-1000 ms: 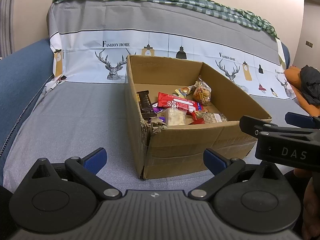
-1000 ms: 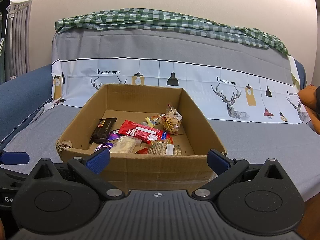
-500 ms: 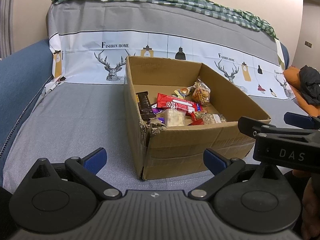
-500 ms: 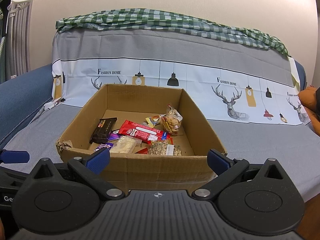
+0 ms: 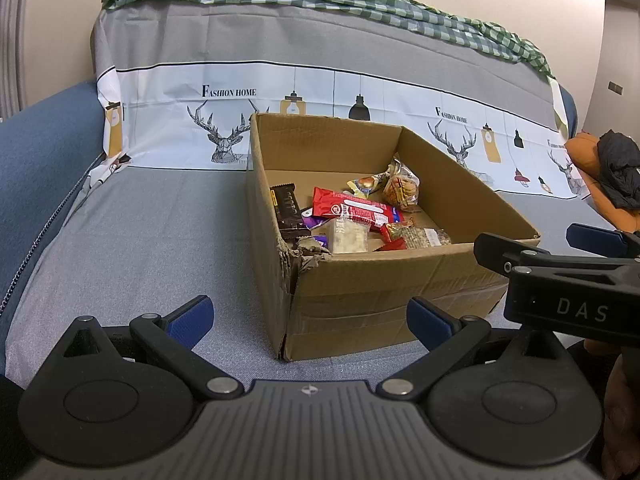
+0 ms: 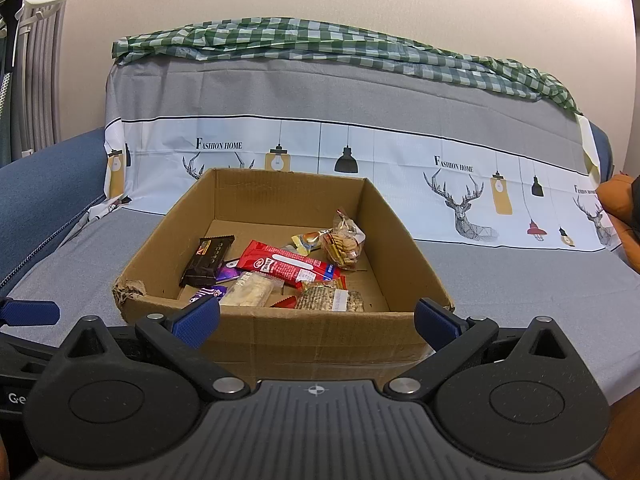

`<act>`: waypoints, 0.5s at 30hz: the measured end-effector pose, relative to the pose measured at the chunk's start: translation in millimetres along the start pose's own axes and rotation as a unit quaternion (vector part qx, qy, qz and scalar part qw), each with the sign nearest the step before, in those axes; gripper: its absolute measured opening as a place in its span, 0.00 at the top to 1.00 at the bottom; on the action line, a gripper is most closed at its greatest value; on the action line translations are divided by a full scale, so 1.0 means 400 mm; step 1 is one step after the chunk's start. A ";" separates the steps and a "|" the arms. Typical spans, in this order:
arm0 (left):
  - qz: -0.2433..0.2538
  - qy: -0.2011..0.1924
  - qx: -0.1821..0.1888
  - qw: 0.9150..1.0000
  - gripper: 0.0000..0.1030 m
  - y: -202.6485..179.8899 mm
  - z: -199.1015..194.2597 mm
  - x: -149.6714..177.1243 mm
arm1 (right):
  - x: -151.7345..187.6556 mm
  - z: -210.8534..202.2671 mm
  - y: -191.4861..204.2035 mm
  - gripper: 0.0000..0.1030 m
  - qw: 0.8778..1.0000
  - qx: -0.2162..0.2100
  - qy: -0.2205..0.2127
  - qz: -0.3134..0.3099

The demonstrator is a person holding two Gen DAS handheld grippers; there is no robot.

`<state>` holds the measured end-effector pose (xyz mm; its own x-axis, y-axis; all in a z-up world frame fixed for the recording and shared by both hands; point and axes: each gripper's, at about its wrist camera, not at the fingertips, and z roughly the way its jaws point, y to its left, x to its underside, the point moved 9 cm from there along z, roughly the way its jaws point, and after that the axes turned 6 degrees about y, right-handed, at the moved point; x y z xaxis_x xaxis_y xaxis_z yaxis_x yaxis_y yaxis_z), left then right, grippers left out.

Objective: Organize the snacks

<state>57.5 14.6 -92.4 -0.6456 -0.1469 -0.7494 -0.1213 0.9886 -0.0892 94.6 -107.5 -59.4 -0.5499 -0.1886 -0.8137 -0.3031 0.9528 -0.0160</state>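
Note:
An open cardboard box (image 6: 280,328) (image 5: 380,292) stands on the grey sofa cover. Inside lie several snacks: a red packet (image 6: 286,265) (image 5: 352,210), a dark chocolate bar (image 6: 208,260) (image 5: 289,210), a clear bag of cookies (image 6: 346,242) (image 5: 402,188), a pale bar (image 6: 250,289) and a seed bar (image 6: 330,300). My right gripper (image 6: 316,318) is open and empty, just in front of the box's near wall. My left gripper (image 5: 310,316) is open and empty at the box's torn near-left corner. The right gripper's body (image 5: 568,280) shows at the right of the left wrist view.
A green checked cloth (image 6: 320,48) drapes the sofa back. Blue armrest (image 6: 44,196) at left. An orange cushion with a dark garment (image 5: 612,172) lies at the right end. Grey seat (image 5: 160,232) stretches left of the box.
Both grippers stay open and empty; the views have barely shifted, the left one drifting very slightly.

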 end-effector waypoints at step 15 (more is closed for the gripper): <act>0.005 -0.013 0.009 1.000 0.00 -0.009 -0.009 -0.006 | -0.006 -0.002 -0.003 0.01 1.000 -0.001 0.001 0.003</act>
<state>56.9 11.4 -88.0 -0.6274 -0.1354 -0.7668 -0.1001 0.9906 -0.0930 95.4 -108.3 -57.1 -0.5530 -0.1826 -0.8129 -0.3014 0.9535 -0.0091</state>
